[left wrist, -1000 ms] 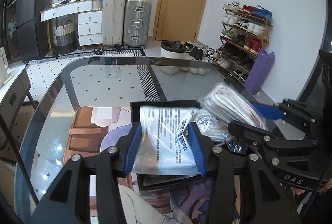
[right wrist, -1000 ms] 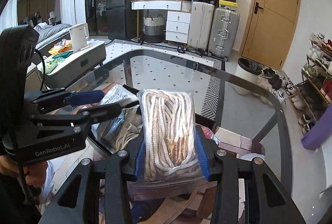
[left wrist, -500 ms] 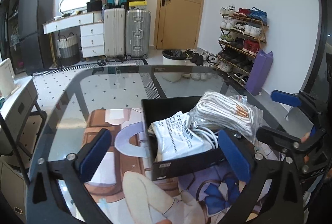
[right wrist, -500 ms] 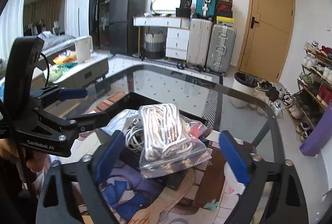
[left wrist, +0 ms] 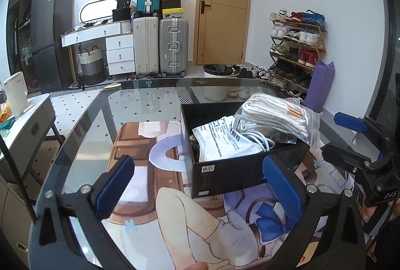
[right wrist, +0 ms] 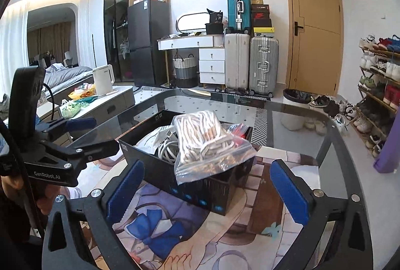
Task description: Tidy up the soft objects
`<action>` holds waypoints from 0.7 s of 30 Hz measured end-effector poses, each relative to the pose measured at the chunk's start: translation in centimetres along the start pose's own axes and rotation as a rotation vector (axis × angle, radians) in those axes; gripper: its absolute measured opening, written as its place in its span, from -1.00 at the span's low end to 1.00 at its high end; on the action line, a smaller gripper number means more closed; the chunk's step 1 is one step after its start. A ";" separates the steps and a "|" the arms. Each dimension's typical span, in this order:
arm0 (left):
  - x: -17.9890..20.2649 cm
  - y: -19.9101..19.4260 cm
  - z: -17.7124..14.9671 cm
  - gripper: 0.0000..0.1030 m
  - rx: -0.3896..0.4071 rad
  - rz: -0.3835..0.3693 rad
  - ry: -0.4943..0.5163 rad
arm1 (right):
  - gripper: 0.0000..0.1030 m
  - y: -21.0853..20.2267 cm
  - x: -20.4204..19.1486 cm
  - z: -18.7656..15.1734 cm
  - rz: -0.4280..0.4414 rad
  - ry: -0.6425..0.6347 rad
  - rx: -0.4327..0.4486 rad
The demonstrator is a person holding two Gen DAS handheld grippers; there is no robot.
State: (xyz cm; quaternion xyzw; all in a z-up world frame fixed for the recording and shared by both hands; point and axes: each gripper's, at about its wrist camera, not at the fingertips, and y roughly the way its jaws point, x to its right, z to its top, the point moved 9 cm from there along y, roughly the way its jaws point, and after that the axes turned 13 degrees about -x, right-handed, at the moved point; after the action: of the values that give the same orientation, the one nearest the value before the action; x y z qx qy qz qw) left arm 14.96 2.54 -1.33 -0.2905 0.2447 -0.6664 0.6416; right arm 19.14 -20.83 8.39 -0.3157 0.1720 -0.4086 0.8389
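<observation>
Looking along the left gripper [left wrist: 198,185], its fingers [left wrist: 113,186] stand wide with nothing between them, tilted down at the box [left wrist: 225,170] on the glass worktop [left wrist: 140,105]. A white packet [left wrist: 220,140] leans inside the box and the rope bag [left wrist: 277,120] lies on top, heaped above the rim because the box is full. The right gripper [left wrist: 355,142] shows at the side.

From the right wrist, the right gripper [right wrist: 207,187] is also spread wide and empty, aimed down at the box [right wrist: 180,177]. The rope bag [right wrist: 205,142] overhangs the near wall, so it could slip. The left gripper [right wrist: 77,135] sits beside the box, apart from it.
</observation>
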 end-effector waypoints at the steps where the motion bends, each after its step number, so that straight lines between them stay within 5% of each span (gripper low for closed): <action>1: 0.1 0.1 -0.1 1.00 0.001 0.003 0.005 | 0.99 -0.1 0.0 -0.2 0.001 0.001 0.012; 21: -0.1 -0.2 -0.9 1.00 0.055 0.007 0.003 | 0.99 -0.9 -1.0 -1.6 0.026 -0.005 0.091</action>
State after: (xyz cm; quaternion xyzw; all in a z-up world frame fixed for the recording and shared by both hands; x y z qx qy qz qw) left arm 14.15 2.60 -1.80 -0.2709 0.2282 -0.6712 0.6512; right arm 17.13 -21.14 7.85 -0.2757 0.1554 -0.4042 0.8582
